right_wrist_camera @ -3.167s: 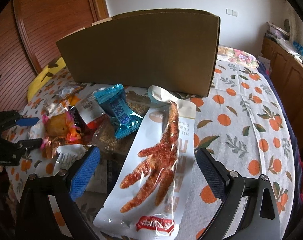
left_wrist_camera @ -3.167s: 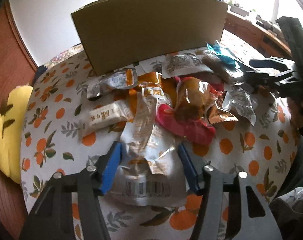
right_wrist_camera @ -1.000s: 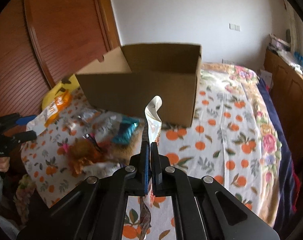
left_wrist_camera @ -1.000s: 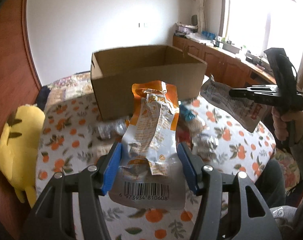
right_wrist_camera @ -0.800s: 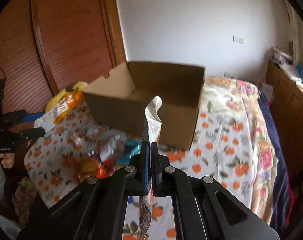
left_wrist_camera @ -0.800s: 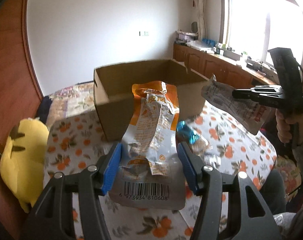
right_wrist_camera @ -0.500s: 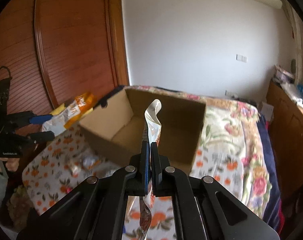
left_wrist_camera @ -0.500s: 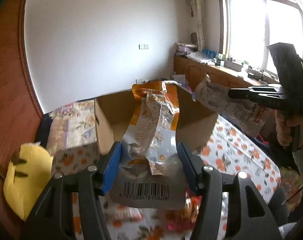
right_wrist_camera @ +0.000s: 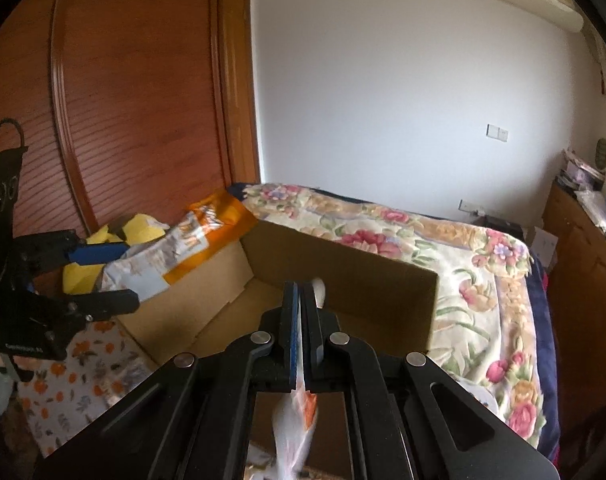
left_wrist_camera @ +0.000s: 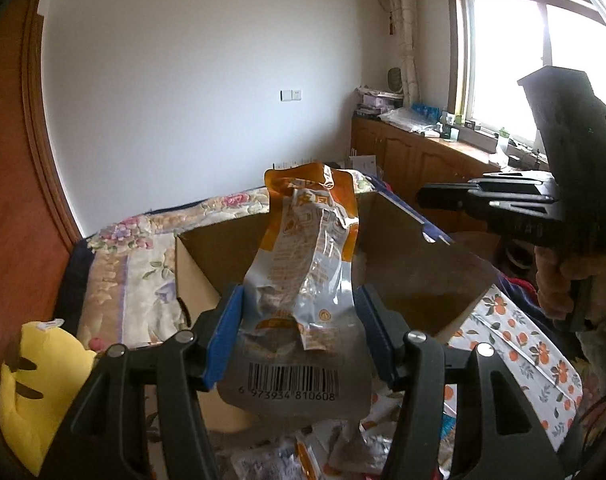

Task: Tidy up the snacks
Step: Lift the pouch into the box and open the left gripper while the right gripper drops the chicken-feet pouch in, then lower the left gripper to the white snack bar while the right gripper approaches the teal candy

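My left gripper (left_wrist_camera: 299,320) is shut on an orange and silver snack pouch (left_wrist_camera: 303,276) with a barcode, held over the near wall of the open cardboard box (left_wrist_camera: 415,276). The pouch (right_wrist_camera: 183,248) and the left gripper (right_wrist_camera: 103,276) also show in the right wrist view, above the box's left side. My right gripper (right_wrist_camera: 302,312) is shut on a white chicken-foot snack packet (right_wrist_camera: 297,420), which hangs edge-on over the open cardboard box (right_wrist_camera: 363,276). The right gripper (left_wrist_camera: 435,198) also shows in the left wrist view, above the box's right wall.
Several loose snack packets (left_wrist_camera: 311,452) lie on the orange-patterned cloth (left_wrist_camera: 519,352) below. A yellow plush toy (left_wrist_camera: 35,376) sits at the left. A floral bedspread (right_wrist_camera: 463,256) lies beyond the box. Wooden cabinets (left_wrist_camera: 415,160) line the window wall.
Both grippers have risen and moved forward with their packets, from above the snack pile to over the open box. The white packet now hangs lower in the right gripper.
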The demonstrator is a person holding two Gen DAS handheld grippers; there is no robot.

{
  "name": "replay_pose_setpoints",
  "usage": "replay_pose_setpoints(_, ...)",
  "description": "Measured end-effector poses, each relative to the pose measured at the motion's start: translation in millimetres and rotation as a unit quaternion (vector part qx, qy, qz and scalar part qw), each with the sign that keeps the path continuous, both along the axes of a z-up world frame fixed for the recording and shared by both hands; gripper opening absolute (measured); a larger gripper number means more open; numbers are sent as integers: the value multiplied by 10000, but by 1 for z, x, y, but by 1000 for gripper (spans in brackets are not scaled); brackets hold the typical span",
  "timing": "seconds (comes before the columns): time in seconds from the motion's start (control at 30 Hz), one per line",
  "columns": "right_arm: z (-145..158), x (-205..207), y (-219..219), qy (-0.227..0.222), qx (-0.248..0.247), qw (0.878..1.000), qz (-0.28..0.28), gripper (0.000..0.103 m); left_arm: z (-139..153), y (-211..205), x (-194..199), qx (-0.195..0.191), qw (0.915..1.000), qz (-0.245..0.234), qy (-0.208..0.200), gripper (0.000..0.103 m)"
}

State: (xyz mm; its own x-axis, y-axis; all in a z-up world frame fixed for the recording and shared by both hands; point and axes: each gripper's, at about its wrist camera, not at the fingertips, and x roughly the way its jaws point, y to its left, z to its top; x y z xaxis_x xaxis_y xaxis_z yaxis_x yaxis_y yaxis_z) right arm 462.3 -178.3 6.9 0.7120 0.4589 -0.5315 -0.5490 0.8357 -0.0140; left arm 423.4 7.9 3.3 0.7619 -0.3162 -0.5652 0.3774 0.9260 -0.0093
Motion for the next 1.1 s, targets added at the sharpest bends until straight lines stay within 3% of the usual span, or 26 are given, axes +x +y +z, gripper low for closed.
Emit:
replay_pose_setpoints(0.1,-21,10,13,74,-328,9994,-14,0,-15,-3,15,35,9998,0,179,58)
replay_pose_setpoints(0.5,-55,7,3,420,-260,9988,-9,0,-41,-12,29,46,9983,105,579,61)
replay_pose_setpoints(0.77,-55,-14,-16,472,-179,9987,-65,2,-27,-10,16,-33,9987,229,456,64)
replay_pose_setpoints(1.1,-36,-71,-32,423,86,9990,-77,3,-8,-14,-32,8,9995,130,299,64)
